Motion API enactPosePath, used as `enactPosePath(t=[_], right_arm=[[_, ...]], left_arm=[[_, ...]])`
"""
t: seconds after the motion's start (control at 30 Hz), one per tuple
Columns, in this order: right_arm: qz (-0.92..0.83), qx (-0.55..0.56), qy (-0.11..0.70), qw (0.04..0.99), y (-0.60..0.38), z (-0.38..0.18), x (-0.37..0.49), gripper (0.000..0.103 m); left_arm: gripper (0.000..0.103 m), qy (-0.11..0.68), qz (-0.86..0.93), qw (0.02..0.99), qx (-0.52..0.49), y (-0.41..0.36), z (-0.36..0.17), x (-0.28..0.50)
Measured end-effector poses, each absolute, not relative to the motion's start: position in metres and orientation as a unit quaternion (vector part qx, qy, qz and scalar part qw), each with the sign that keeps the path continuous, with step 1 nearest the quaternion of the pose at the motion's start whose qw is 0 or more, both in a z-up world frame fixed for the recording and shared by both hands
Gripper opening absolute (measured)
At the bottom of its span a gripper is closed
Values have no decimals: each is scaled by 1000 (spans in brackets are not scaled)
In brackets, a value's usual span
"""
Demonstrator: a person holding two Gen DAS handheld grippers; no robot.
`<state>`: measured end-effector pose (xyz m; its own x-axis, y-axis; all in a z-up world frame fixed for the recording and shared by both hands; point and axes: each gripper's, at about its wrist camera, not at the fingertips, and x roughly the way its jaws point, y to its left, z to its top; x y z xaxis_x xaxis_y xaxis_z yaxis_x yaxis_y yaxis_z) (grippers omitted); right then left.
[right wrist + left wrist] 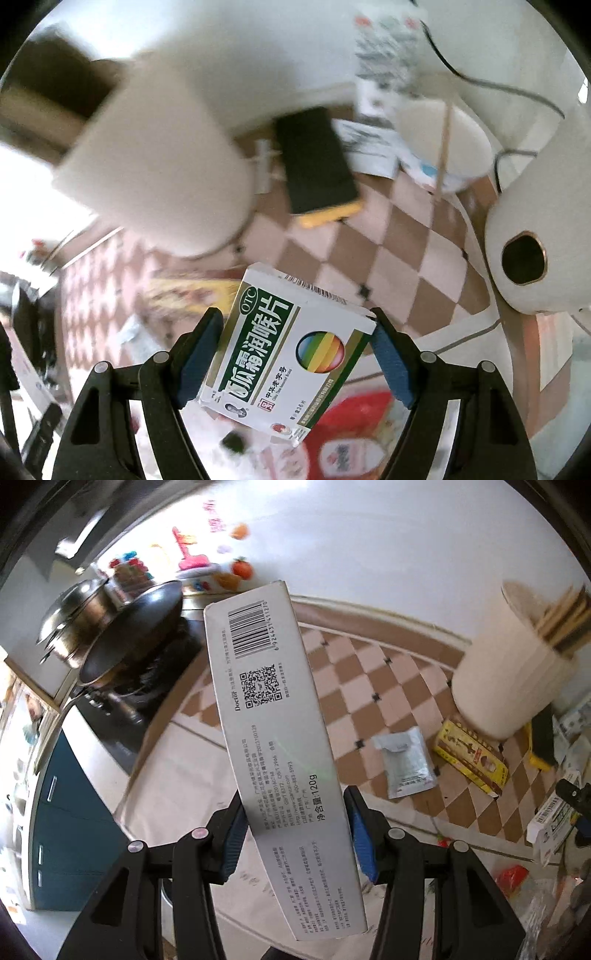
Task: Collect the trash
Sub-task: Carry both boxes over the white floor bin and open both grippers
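Both tools are loaded, so the step in hand looks like carrying picked-up trash toward the white bin (517, 679).

The left tool (295, 834) is clamped on a long grey carton (273, 716), its blue pads pressed against the two long sides near the lower half. The carton sticks out ahead with the barcode end farthest away, lifted clear of the checkered surface (354, 686). The bin stands to the right of the carton.

The right tool (295, 354) grips a white-and-green medicine box (284, 350). The box sits skewed between the pads, one corner against the right pad and one long edge against the left. The bin (155, 162) lies up and to the left of this box, blurred but close.

Left of the bin on the surface, a silver sachet (404, 762) and a yellow box (471, 757) lie flat, uncollected. A dark sponge with a yellow base (317, 166) sits just right of the bin.

The next move probably calls for bringing each item over the bin's opening before letting go. The long carton likely needs tipping end-down to fit, and the skewed box may slip.
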<state>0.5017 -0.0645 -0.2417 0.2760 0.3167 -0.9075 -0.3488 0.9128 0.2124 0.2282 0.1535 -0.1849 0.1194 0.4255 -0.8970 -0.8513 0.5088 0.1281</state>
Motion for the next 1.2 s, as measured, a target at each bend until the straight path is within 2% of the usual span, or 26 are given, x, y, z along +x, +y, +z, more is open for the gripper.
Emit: enactPosePath(t=[0.17,0.37,0.5,0.63,0.7,0.9,1.03,1.2], right_arm=[[278,-51,531,799,-28,-197,416,80],[368,-93,524,762,26,-189,283,79],[427,-131,525,724,67,-205,184,79],[481,-182,533,672,109,-240,74,79],[505,-218,535,642,130,-267,20,78],[544,-320,558,539,190,-404,-123,78],[560,-371,570,473,228,-535,-208,78],[552,-400,606,409,261,-696,-274,78]], left_arm=[[47,465,467,713,-239,161,-165,140],[47,441,508,681,-290,168,-166,-1],[47,433,532,638,-349,175,-192,-117],[47,440,543,581,-418,185,-251,-223],[47,440,547,550,-453,191,-287,-268],[47,425,513,471,-578,218,-452,-381],[47,390,476,430,-661,238,-587,-437],[48,380,448,393,-708,252,-719,-479]])
